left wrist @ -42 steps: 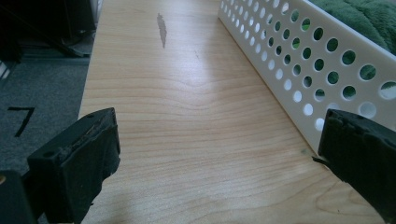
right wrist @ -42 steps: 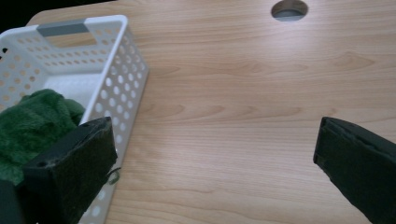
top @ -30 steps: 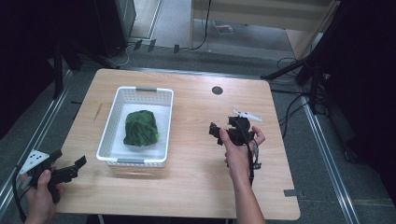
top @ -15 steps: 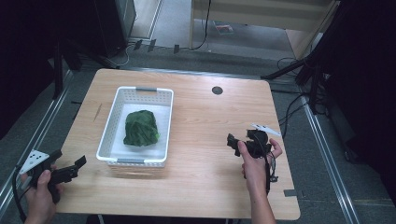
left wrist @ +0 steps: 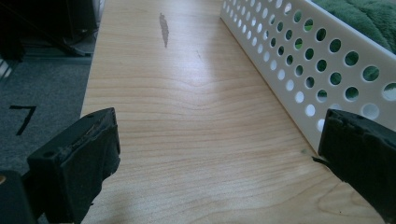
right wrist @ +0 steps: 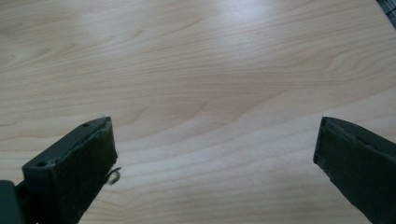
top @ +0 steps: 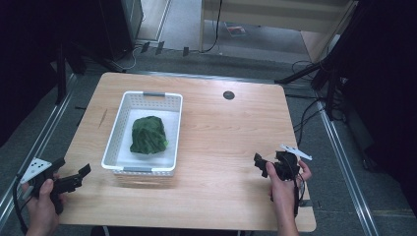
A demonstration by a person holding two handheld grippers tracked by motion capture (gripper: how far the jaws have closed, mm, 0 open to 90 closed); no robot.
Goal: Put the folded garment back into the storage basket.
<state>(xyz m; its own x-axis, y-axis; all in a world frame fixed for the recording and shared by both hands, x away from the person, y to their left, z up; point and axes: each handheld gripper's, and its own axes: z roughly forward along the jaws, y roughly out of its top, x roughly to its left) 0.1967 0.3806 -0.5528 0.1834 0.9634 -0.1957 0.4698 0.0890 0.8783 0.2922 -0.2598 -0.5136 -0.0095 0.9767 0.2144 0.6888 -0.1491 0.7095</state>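
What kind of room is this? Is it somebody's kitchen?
Probably not a kitchen; more likely a lab or workshop. A bare wooden table stands on grey flooring with metal rails and loose cables around it, and a person holds a cabled right gripper.

A black "7" (left wrist: 22,116) is marked on the grey floor (left wrist: 42,93), to the left of the left gripper's (left wrist: 219,154) left jaw and beyond the table edge (left wrist: 91,88). Nothing else can be read: the basket (left wrist: 299,60), the table and the jaws carry no lettering.
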